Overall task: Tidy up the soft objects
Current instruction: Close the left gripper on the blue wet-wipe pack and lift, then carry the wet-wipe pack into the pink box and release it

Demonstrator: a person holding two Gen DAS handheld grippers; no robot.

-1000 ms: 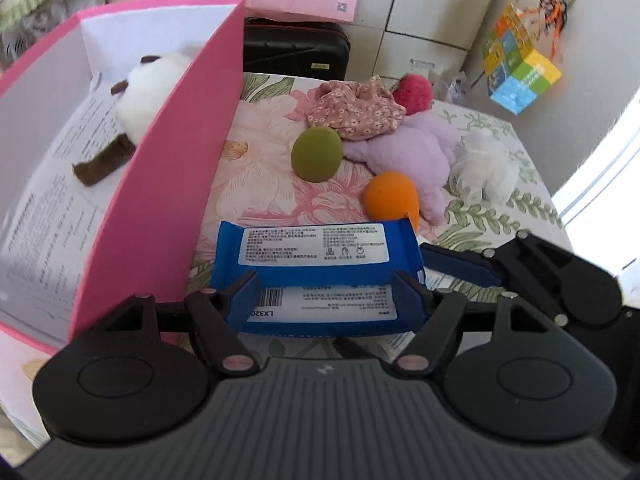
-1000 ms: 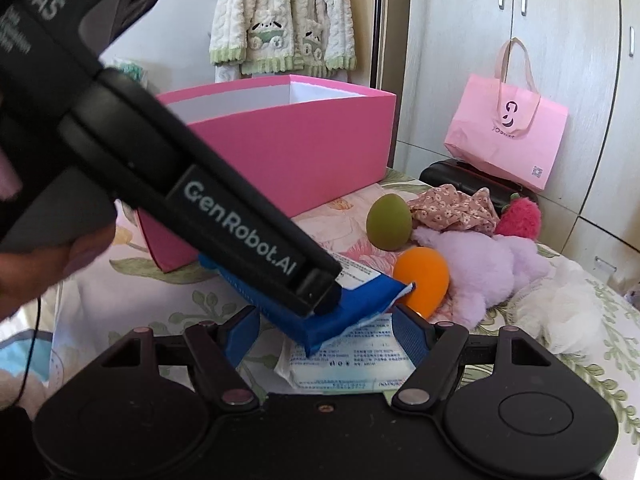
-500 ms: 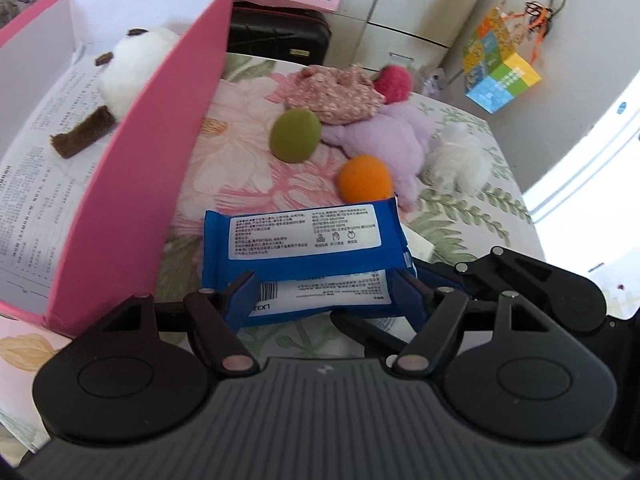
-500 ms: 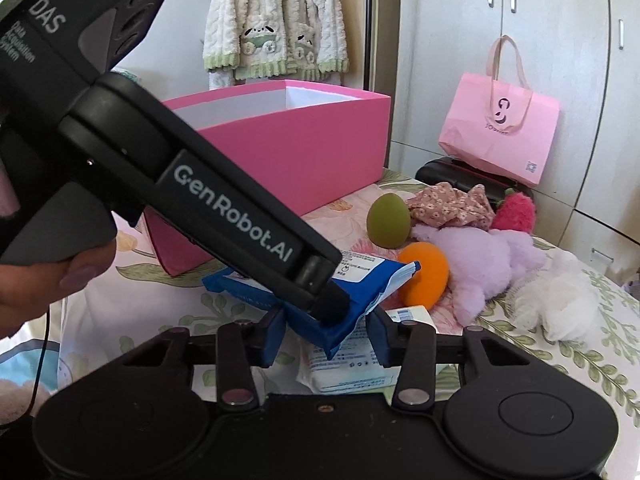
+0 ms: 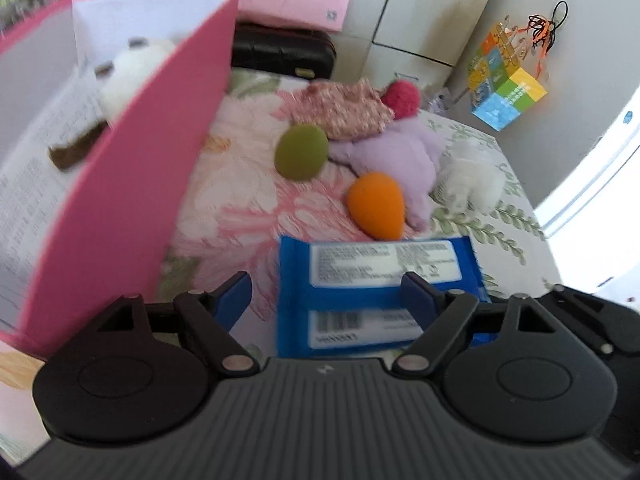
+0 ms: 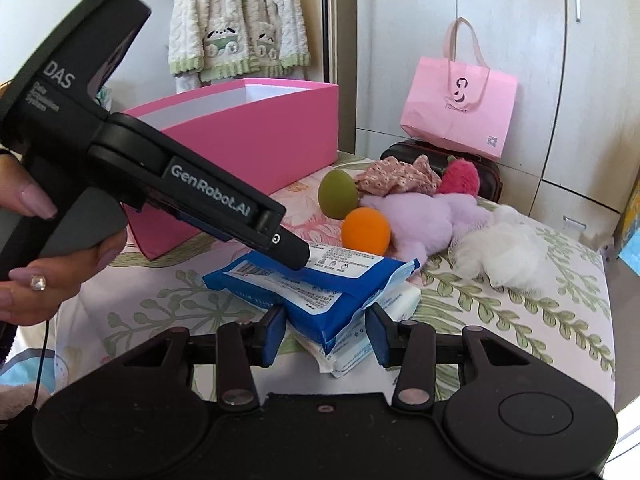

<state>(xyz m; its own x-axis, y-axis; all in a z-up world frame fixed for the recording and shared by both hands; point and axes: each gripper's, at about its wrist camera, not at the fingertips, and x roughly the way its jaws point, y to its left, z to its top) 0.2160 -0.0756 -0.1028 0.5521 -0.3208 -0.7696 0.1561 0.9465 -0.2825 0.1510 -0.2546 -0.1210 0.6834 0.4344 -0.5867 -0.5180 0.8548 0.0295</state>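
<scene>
Lying between the right tool's spread fingers, blue pack.

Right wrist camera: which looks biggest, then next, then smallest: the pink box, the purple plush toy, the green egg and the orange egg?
1. pink box
2. purple plush toy
3. green egg and orange egg: they look about alike, and the orange one sits nearer the camera, so I won't rank them.

Box sits left on the bed; wipes pack lies atop a second pack in front, plush toys behind them, bag at the back.
</scene>
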